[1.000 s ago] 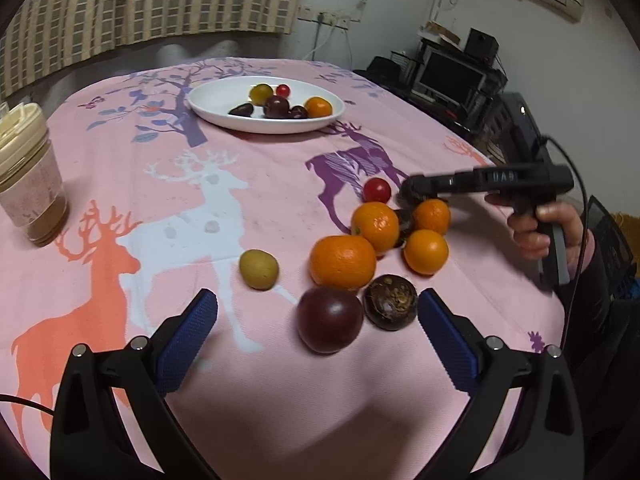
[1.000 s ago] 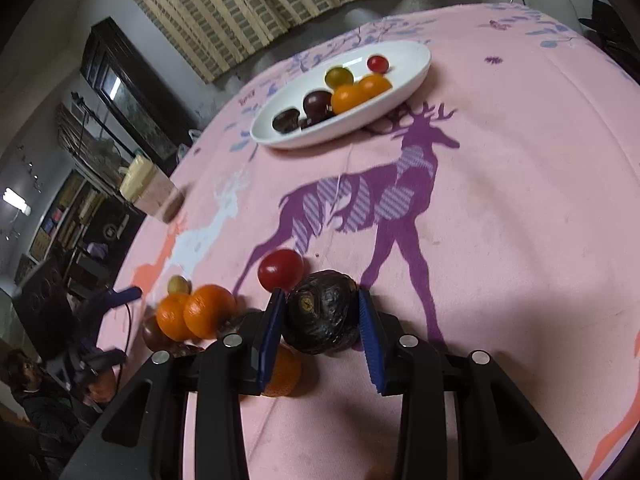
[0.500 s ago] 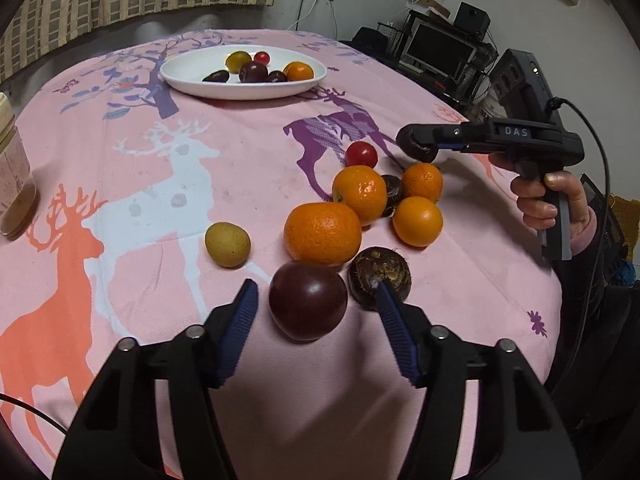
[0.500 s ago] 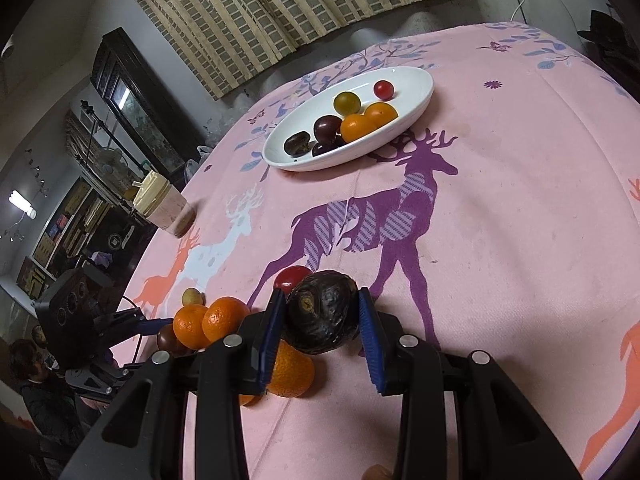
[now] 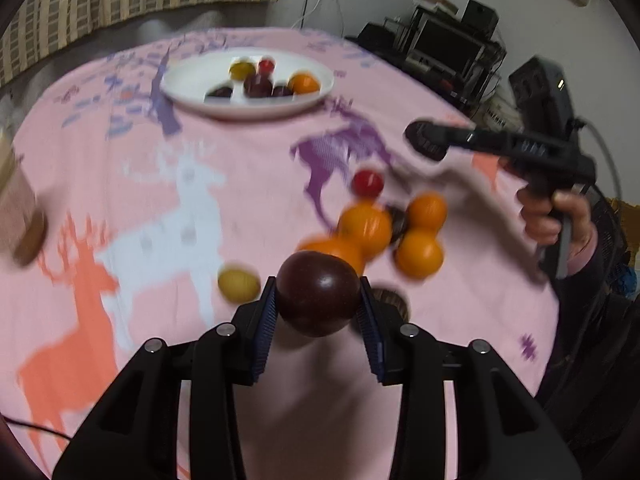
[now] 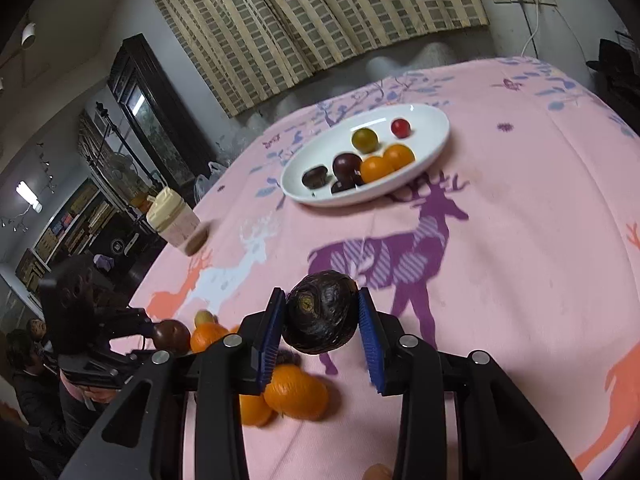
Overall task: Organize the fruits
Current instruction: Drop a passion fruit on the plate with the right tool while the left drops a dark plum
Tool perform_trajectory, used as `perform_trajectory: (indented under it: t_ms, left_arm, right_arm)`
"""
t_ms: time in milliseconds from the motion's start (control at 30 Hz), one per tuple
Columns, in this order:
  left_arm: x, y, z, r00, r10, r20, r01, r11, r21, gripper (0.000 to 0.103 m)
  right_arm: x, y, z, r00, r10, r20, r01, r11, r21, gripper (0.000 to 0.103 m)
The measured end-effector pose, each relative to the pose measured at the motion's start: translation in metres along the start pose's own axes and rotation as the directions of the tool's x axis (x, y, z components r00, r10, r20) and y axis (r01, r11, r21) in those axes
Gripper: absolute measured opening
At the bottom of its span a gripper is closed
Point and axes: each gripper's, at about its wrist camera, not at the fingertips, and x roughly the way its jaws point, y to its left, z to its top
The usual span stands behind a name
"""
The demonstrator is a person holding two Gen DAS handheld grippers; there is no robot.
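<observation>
left gripper (image 5: 318,304) jaws closing on plum (image 5: 318,294)

A pink tablecloth (image 6: 520,240) printed with purple, white and orange deer is covering the table. A lidded jar (image 6: 174,222) is standing near its far left edge. Striped blinds (image 6: 320,12) are hanging along the far wall, and a dark cabinet (image 6: 148,100) is standing at far left.

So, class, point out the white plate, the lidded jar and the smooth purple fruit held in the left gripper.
white plate (image 6: 434,120), right wrist view, bare far rim.
lidded jar (image 6: 166,210), right wrist view, cream lid.
smooth purple fruit (image 5: 318,294), left wrist view, front face.
</observation>
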Motion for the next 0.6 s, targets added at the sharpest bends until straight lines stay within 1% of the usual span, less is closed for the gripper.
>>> perform_trajectory:
  t_ms: [67, 133, 200, 267, 333, 367, 467, 600]
  left_arm:
    - [-0.004, 0.003, 0.03, 0.999, -0.009, 0.042, 0.009, 1.0, 0.0, 0.038]
    - [0.001, 0.008, 0.061, 0.998, 0.001, 0.069, 0.001, 1.0, -0.02, 0.038]
    - [0.014, 0.019, 0.092, 0.996, 0.014, 0.086, -0.008, 0.998, -0.064, 0.038]
    - [0.033, 0.034, 0.121, 0.996, 0.003, 0.089, 0.009, 0.992, -0.128, 0.038]
    - [0.051, 0.046, 0.144, 0.995, 0.006, 0.095, 0.01, 0.986, -0.168, 0.038]
    - [0.063, 0.051, 0.158, 0.995, 0.031, 0.096, -0.014, 0.984, -0.179, 0.038]
    - [0.094, 0.062, 0.185, 0.99, 0.118, 0.076, -0.102, 0.978, -0.182, 0.038]
    - [0.123, 0.076, 0.202, 0.981, 0.191, 0.023, -0.183, 0.965, -0.186, 0.039]
  right_arm:
    - [0.004, 0.0, 0.017, 1.0, -0.003, 0.031, 0.003, 1.0, 0.004, 0.037]
    - [0.01, -0.002, 0.036, 0.996, -0.039, 0.076, 0.04, 0.999, -0.002, 0.037]
    - [0.023, -0.007, 0.059, 0.991, -0.072, 0.11, 0.072, 0.997, 0.001, 0.037]
    - [0.038, -0.013, 0.078, 0.988, -0.089, 0.125, 0.09, 0.996, 0.002, 0.037]
    - [0.055, -0.021, 0.096, 0.985, -0.1, 0.139, 0.099, 0.995, 0.009, 0.037]
    - [0.063, -0.023, 0.103, 0.985, -0.104, 0.14, 0.103, 0.995, 0.012, 0.037]
    - [0.091, -0.031, 0.122, 0.983, -0.127, 0.135, 0.127, 0.992, 0.006, 0.037]
    - [0.119, -0.039, 0.134, 0.987, -0.112, 0.119, 0.115, 0.993, -0.019, 0.039]
